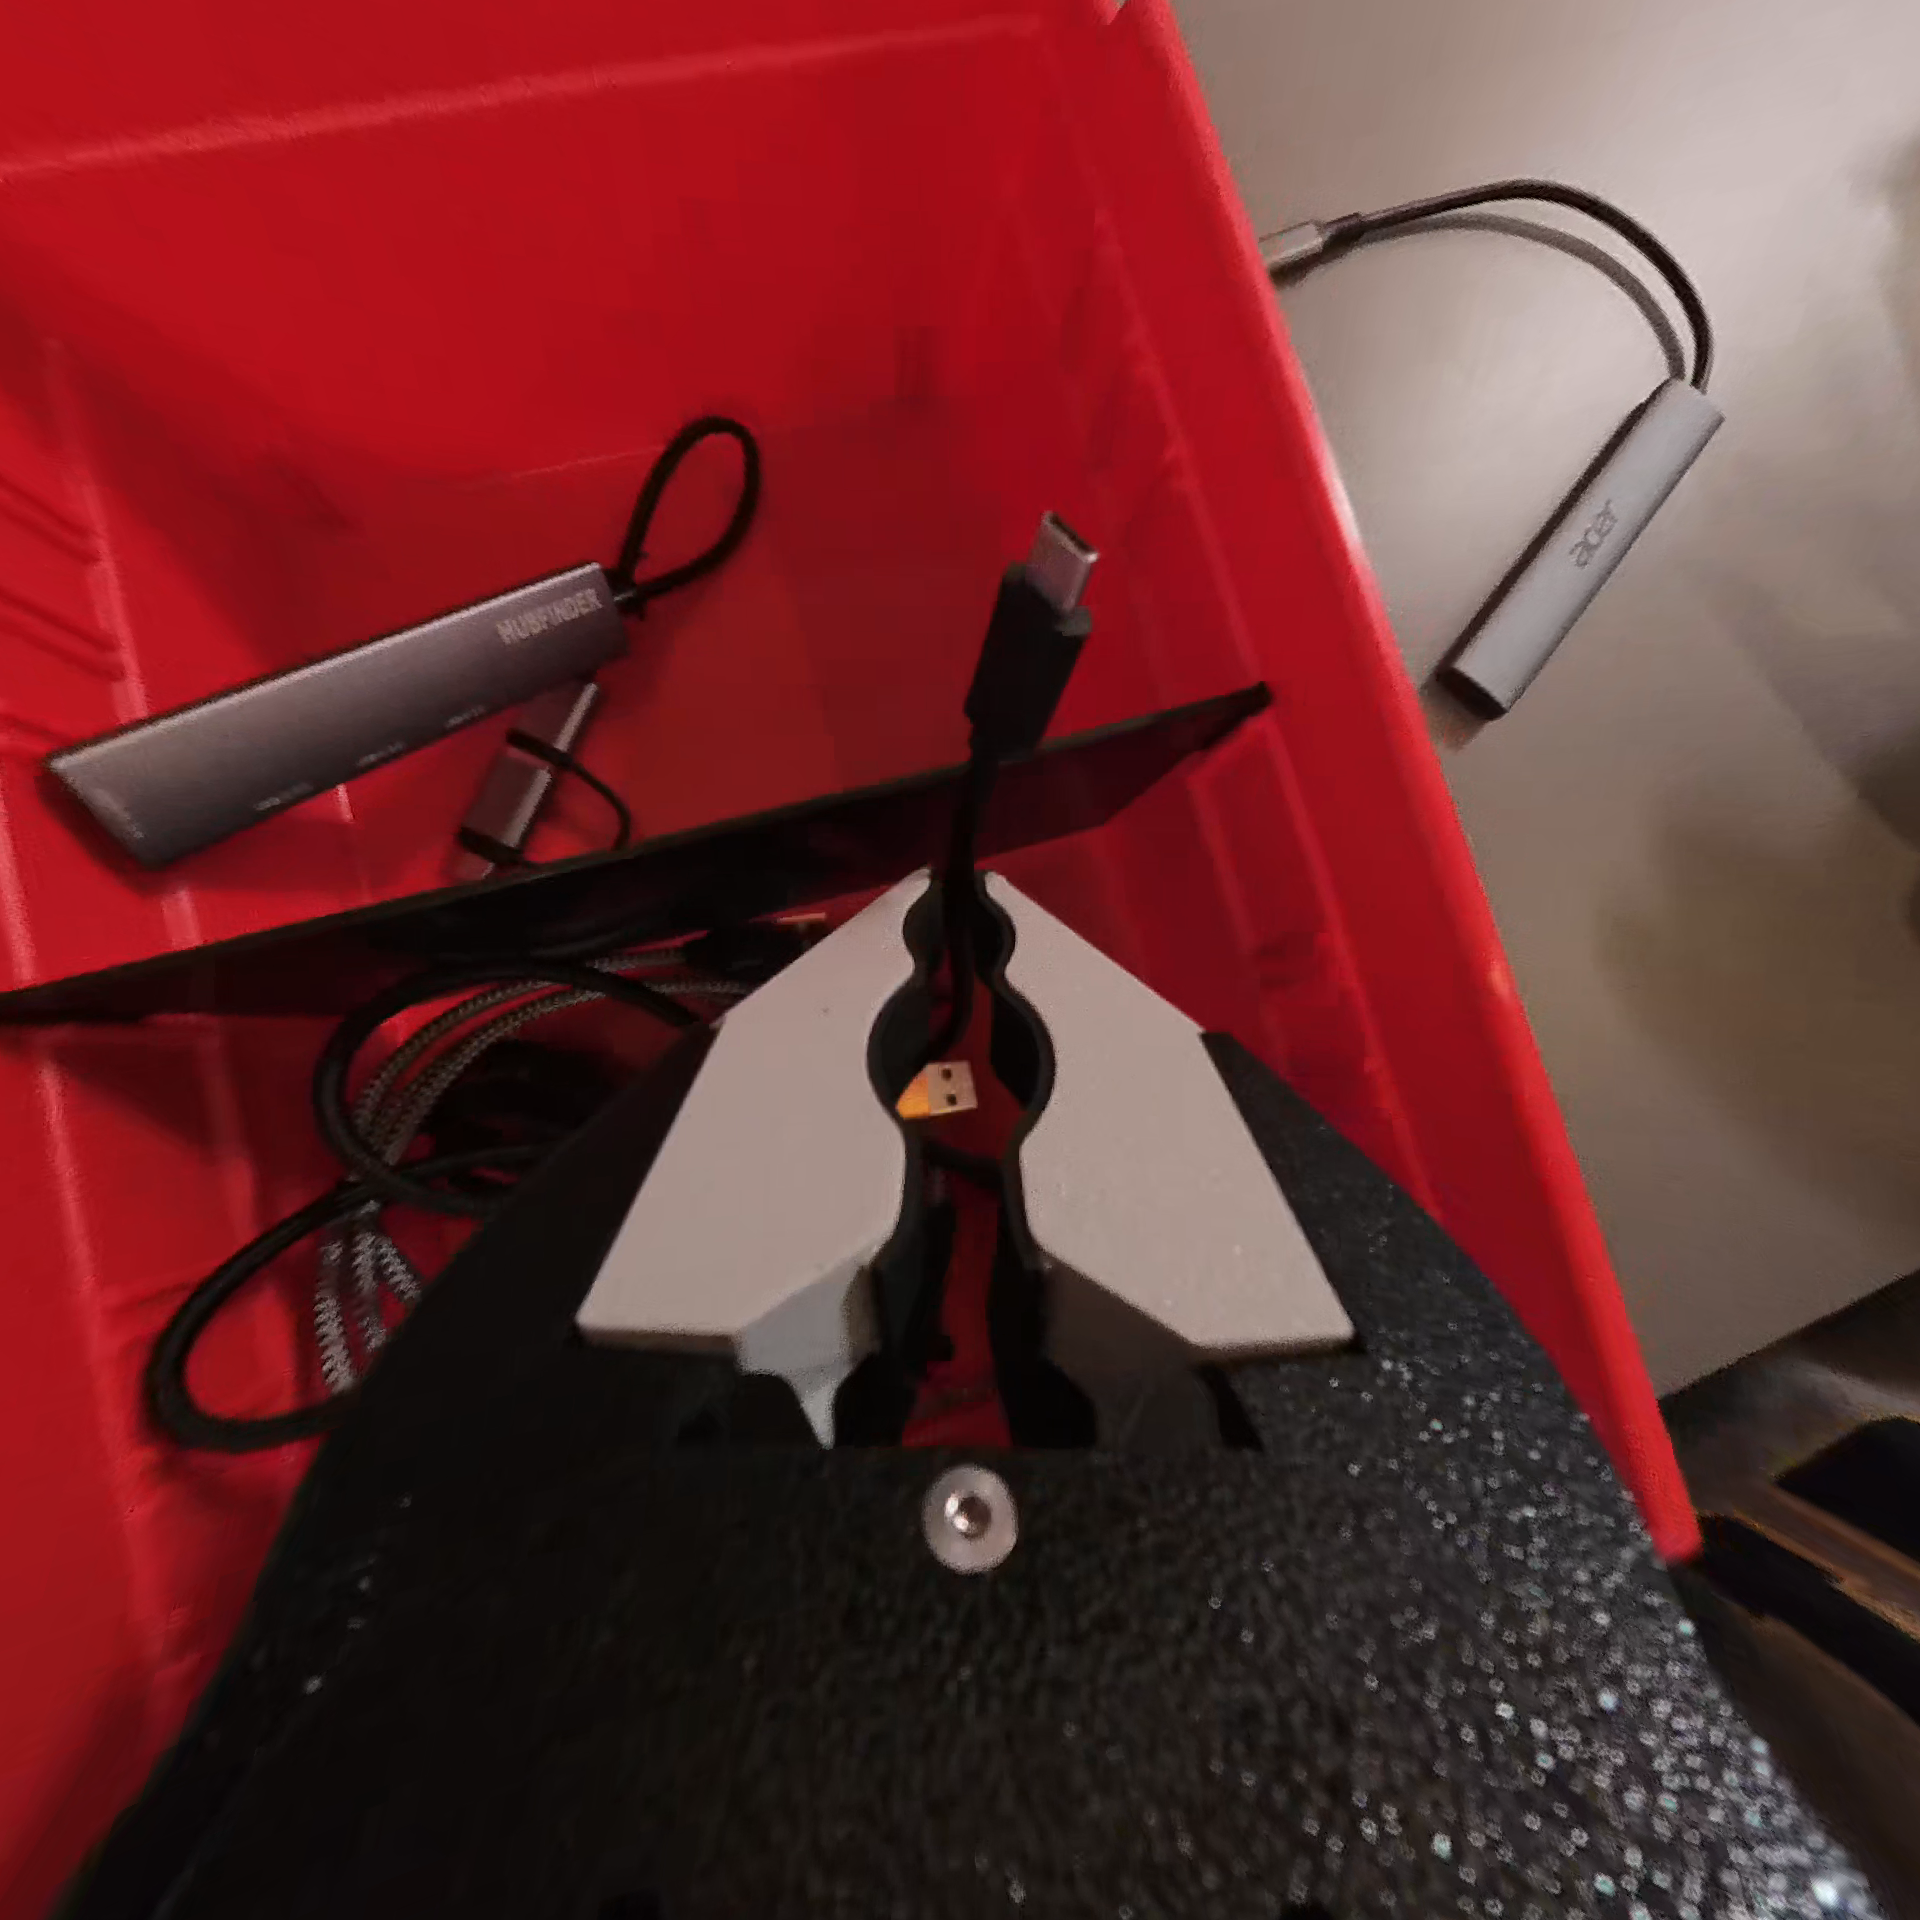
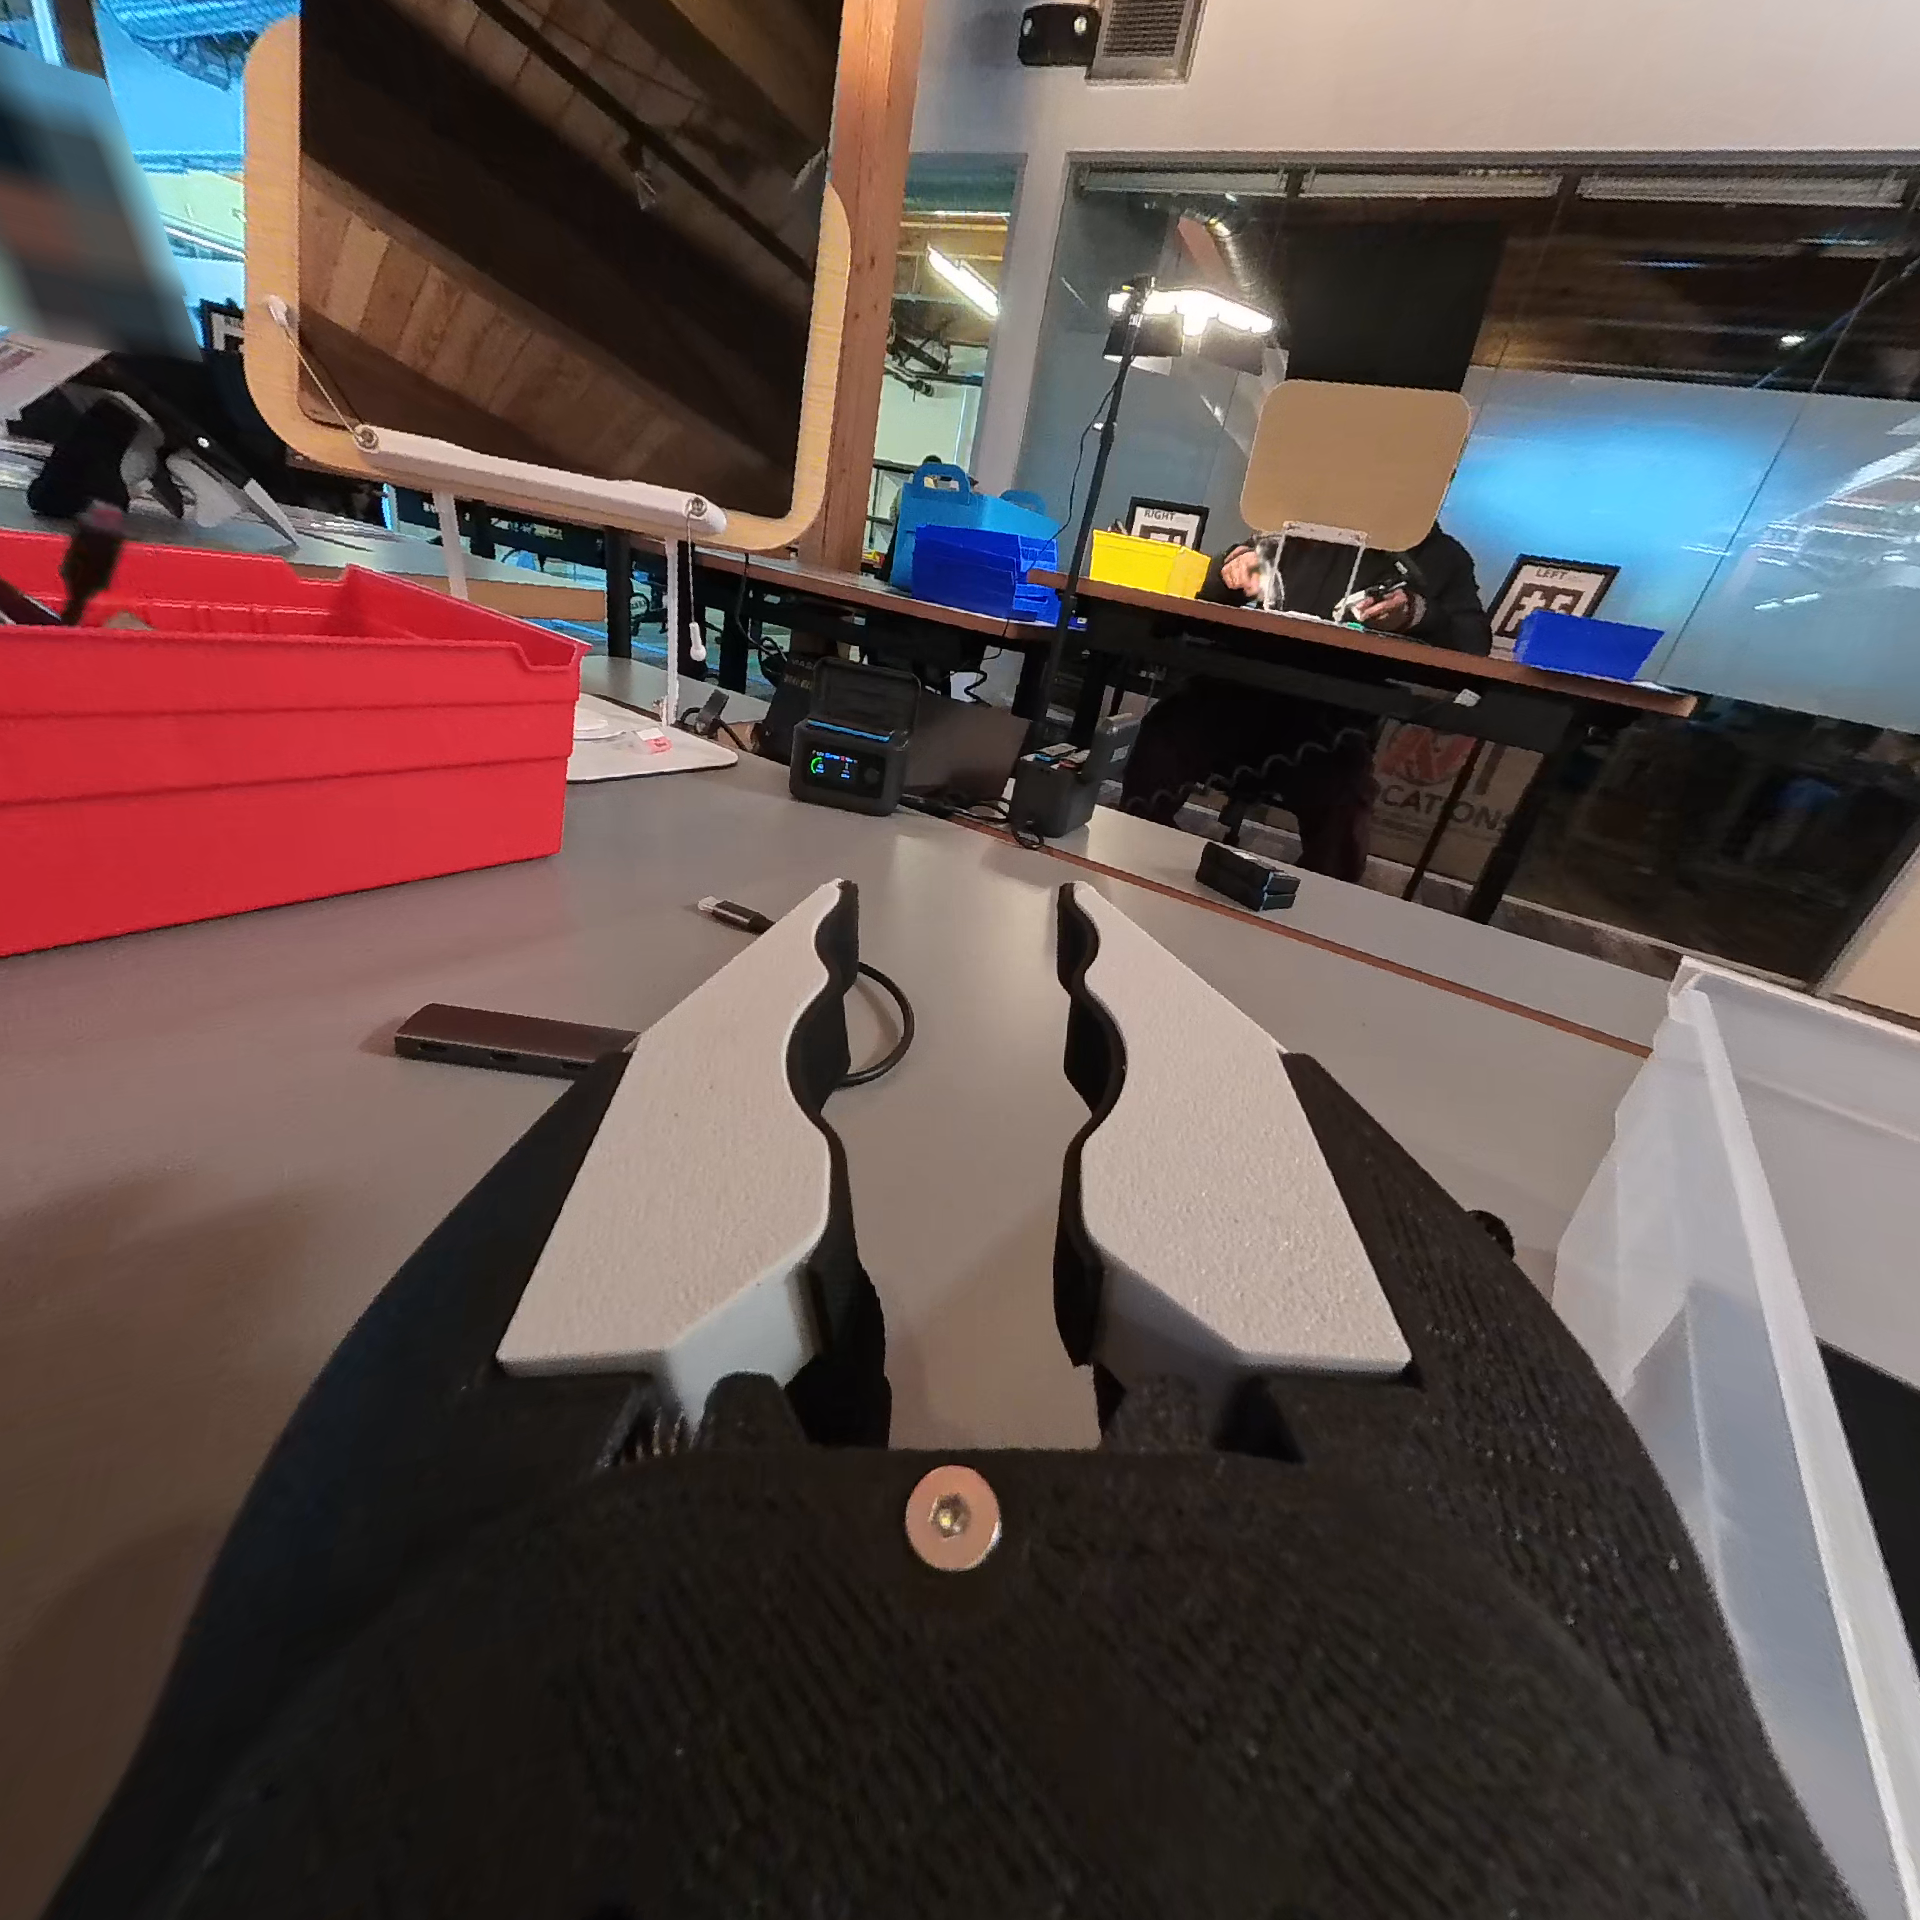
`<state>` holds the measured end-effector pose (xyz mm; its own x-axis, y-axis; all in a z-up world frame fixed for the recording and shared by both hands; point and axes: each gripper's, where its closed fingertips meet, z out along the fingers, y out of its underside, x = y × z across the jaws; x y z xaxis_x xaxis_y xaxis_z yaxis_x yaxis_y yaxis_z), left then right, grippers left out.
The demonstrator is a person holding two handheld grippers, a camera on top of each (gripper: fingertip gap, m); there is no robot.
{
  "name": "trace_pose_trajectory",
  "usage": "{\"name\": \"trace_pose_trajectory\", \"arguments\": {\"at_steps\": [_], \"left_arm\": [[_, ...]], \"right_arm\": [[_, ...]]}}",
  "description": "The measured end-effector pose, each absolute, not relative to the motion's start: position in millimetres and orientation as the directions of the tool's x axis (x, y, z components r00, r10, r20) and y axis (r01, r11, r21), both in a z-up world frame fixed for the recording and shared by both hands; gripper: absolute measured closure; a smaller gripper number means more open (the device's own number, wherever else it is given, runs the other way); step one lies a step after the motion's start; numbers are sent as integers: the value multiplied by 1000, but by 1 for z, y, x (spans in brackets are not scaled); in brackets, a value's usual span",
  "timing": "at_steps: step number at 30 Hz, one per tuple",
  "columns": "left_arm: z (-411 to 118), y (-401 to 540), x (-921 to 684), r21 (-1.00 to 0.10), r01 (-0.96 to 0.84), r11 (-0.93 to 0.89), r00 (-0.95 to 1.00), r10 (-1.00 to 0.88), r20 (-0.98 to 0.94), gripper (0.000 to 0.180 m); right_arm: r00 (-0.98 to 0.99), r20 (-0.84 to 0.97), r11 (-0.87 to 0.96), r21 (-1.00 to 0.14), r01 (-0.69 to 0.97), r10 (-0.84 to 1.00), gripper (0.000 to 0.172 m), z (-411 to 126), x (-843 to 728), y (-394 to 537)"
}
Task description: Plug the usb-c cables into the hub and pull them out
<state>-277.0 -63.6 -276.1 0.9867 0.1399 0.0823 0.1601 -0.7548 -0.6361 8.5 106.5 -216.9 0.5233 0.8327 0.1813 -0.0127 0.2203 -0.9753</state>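
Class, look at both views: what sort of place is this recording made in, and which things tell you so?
Probably a shared workshop or lab: long grey worktables, coloured parts bins such as the red bin and blue bins, and a person working at another table.

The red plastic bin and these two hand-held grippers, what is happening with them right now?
The left hand-held gripper is over the red plastic bin, its fingers closed on a thin black USB-C cable whose silver plug points away from it. A grey hub and more cables lie in the bin. The right hand-held gripper is open and empty, low over the grey table, beside a second dark grey hub. Nothing is plugged in yet.
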Motion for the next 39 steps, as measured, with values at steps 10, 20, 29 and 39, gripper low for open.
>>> {"name": "trace_pose_trajectory", "arguments": {"at_steps": [10,20,29,39], "left_arm": [[-125,-79,-295,-824,31,-565,988,142,-61,180],[-23,-66,-297,-883,-161,-440,951,171,-259,179],[-15,-2,-207,-910,-255,-327,961,-191,-201,179],[-117,110,-73,-893,-246,-376,888,-456,-53,179]], "right_arm": [[533,184,232,-972,-23,826,138,-213,11,108],[531,178,225,-974,-24,828,138,-213,9,111],[539,182,233,-972,-27,822,138,-211,7,113],[576,199,280,-958,-56,793,138,-200,9,116]]}}
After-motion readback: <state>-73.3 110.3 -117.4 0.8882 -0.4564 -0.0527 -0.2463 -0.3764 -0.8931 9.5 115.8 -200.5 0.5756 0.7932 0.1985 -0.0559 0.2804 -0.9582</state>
